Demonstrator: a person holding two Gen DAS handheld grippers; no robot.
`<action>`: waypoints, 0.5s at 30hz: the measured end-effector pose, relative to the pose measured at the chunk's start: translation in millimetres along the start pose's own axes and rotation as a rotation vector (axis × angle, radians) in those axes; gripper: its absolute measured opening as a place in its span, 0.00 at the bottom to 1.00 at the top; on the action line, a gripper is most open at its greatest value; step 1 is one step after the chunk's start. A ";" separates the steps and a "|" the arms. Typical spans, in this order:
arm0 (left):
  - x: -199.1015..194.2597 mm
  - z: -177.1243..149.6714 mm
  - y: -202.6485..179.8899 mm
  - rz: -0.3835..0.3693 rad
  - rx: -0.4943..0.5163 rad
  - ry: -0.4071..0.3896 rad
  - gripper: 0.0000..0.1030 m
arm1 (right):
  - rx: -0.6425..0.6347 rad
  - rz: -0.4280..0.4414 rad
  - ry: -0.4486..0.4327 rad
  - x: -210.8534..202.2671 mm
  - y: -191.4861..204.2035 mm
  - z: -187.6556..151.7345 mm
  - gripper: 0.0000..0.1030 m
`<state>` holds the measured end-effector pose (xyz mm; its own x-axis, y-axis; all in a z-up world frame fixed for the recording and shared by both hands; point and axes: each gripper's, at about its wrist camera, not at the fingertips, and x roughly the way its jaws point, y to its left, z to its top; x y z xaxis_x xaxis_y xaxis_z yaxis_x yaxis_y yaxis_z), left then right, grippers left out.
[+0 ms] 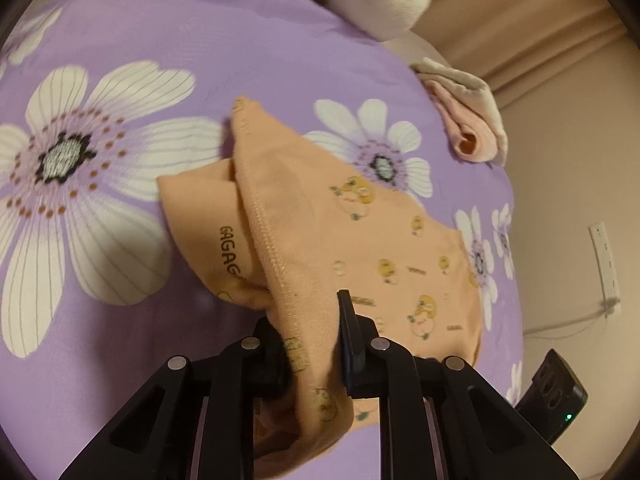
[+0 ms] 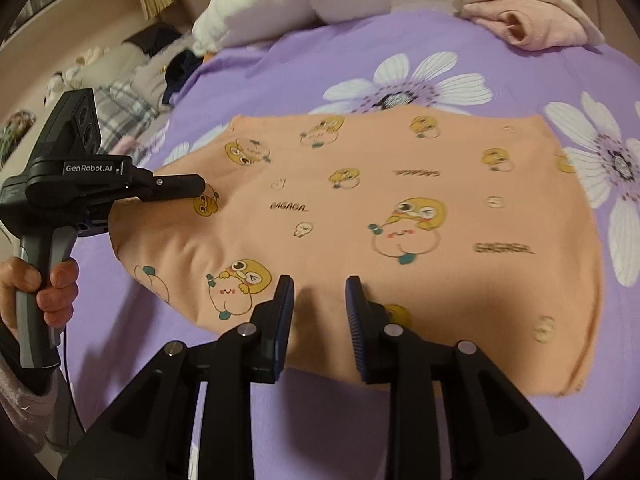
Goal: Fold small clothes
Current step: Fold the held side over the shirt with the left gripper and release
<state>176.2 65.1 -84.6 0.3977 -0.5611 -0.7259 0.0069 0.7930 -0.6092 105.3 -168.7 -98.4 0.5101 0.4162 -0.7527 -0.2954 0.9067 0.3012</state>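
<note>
The peach cartoon-print garment lies spread on the bed's purple flowered sheet, most of it flat and face up, so the folding looks barely begun. The left hand-held gripper has pinched one edge of it: the stitched hem runs up between its narrow jaws and the cloth lifts off the sheet in a loose peak, part of it already turned over so the inside shows. From the right wrist view that same gripper reaches in at the garment's left edge, with the person's hand wrapped round the handle.

The right hand-held gripper sits over the near edge of the garment with its jaws fairly narrow but apart; cloth lies under and between them, and I cannot see the pads pressing on it, so I would not call it a grip yet.

At the far side of the bed a pale pink and cream garment lies in a folded bundle, which I take as one piece already done. A white fluffy blanket is heaped beyond it. What remains, by my judgement, is the whole fold of the peach piece and setting it beside the pink one.

No basket, box or other container shows in either view; everything rests straight on the bed.
</note>
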 end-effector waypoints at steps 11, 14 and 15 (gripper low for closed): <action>2.8 -0.7 -98.6 0.057 0.204 -0.014 0.14 | 0.150 0.009 -0.141 -58.0 -51.6 -7.4 0.27; 13.4 -3.6 -127.2 0.062 0.260 -0.005 0.14 | 0.191 0.007 -0.171 -69.9 -65.8 -12.4 0.27; 19.7 -5.5 -138.9 0.063 0.281 0.003 0.14 | 0.208 0.007 -0.185 -75.3 -72.3 -15.0 0.27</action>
<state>178.0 -57.4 -16.0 0.4030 -0.5086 -0.7609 0.2365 0.8610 -0.4502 76.1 -266.7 -72.3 0.6535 0.4104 -0.6360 -0.1369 0.8905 0.4340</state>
